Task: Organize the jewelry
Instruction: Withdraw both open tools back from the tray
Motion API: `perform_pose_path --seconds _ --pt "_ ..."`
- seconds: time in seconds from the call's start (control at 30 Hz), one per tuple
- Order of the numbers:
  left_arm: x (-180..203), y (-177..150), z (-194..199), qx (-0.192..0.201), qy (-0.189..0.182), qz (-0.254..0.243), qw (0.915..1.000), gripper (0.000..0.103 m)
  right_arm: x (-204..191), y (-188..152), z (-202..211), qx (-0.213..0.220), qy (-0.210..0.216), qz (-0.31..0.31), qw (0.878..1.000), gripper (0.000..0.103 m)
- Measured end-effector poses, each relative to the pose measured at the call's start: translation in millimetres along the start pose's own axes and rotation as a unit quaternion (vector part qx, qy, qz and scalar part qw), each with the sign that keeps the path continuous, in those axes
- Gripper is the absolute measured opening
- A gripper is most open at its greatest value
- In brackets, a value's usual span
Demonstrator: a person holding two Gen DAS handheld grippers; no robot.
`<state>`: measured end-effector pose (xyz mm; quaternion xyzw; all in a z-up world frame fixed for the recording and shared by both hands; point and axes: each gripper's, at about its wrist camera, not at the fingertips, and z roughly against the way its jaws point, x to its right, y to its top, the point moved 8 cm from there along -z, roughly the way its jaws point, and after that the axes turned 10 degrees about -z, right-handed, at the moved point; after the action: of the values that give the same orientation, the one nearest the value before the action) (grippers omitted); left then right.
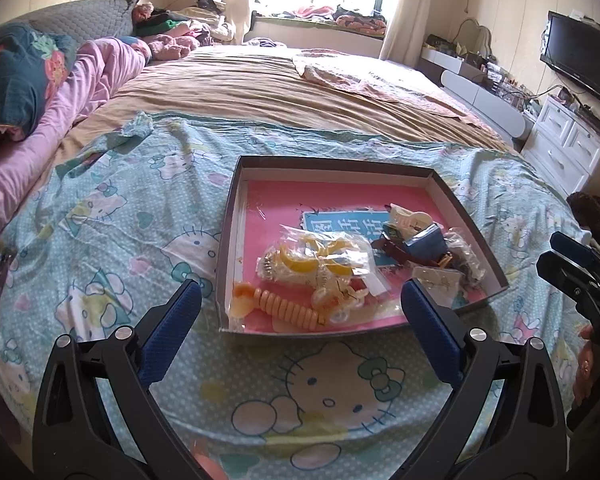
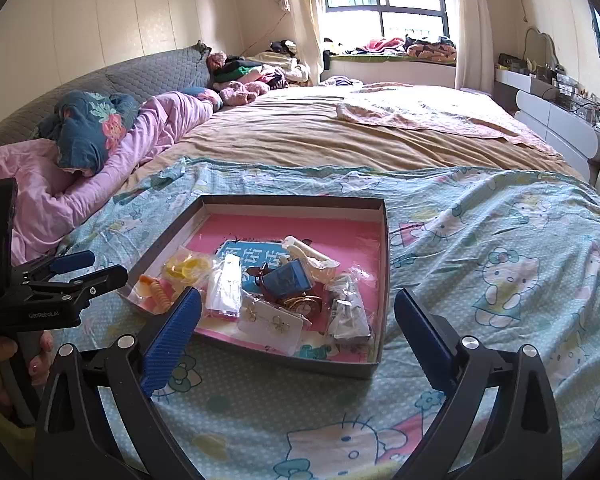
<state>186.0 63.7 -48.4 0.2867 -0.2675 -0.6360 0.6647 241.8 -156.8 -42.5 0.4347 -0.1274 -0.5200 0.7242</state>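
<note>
Right wrist view is showing the left gripper at nine o'clock, reading "GenRobot.AI". Both grippers, the right gripper too, are spreading wide, holding nothing. The jewelry is lying in the box on the bed.

box: matt cardboard | sheet: printed cloth | bags: glossy plastic

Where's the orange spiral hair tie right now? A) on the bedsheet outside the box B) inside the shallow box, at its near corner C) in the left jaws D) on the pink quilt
B: the orange spiral hair tie lies on the pink floor of the shallow box, and the left gripper is open and holds nothing.
</note>
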Motion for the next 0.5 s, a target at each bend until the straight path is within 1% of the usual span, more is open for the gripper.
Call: perform_pose_path --seconds 0.27,0.5 --pt "6 -4 22 0.011 0.002 -0.006 0.9999 0.093 0 -6 24 0.017 -0.001 0.004 1.000 0.097" --pt "8 -13 41 0.019 0.010 -0.009 0.9997 0.093 0 -13 38 0.029 -0.005 0.003 1.000 0.098"
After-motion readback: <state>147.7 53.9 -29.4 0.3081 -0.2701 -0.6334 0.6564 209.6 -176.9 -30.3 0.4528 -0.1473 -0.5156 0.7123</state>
